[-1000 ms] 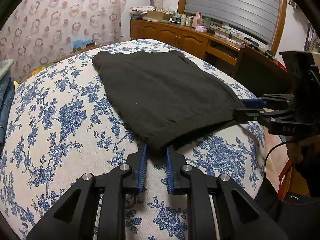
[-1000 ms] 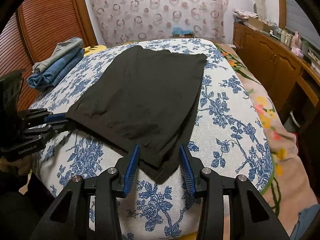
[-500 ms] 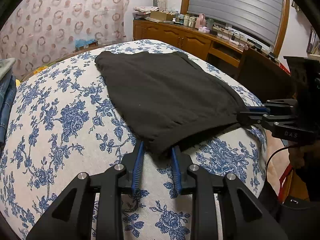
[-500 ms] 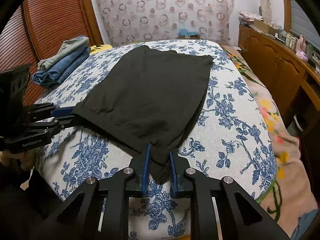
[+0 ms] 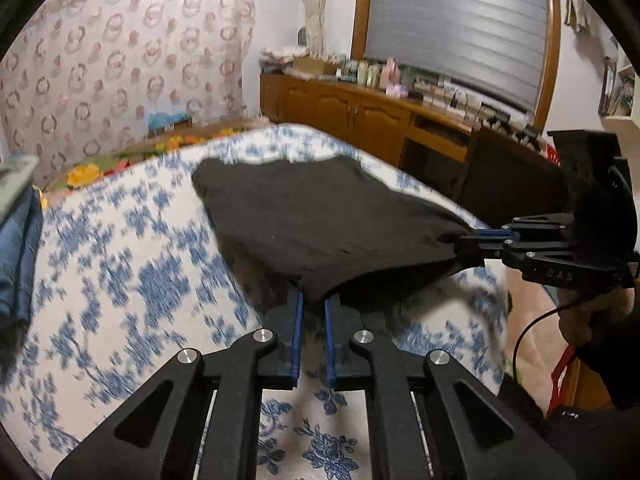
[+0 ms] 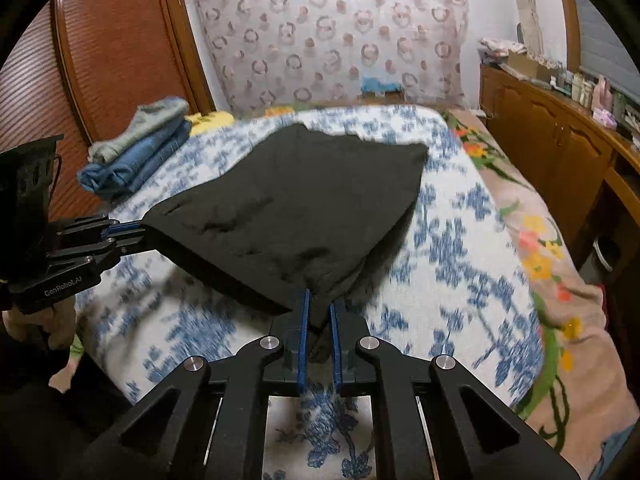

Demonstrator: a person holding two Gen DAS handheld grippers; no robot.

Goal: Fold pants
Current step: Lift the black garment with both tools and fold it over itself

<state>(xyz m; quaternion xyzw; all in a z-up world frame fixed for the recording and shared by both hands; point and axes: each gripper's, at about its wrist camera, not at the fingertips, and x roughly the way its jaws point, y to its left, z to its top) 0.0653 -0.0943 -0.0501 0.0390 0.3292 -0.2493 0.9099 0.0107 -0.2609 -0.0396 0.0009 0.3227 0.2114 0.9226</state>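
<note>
A curtain (image 6: 332, 48) patterned with pale rings hung across the far wall. A brown louvred door (image 6: 100, 64) stood on one side, and a long wooden cabinet (image 5: 360, 120) cluttered with bottles ran under a window with a grey shutter (image 5: 456, 24). The bed (image 6: 460, 240) wore a blue-flowered cover.

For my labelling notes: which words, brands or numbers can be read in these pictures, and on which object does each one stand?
"GenRobot.AI": on the body of the left gripper, right wrist view.
"D A S": on the body of the right gripper, left wrist view; perhaps only part of a word.
Bottles on the sideboard: labels too small to read.
</note>
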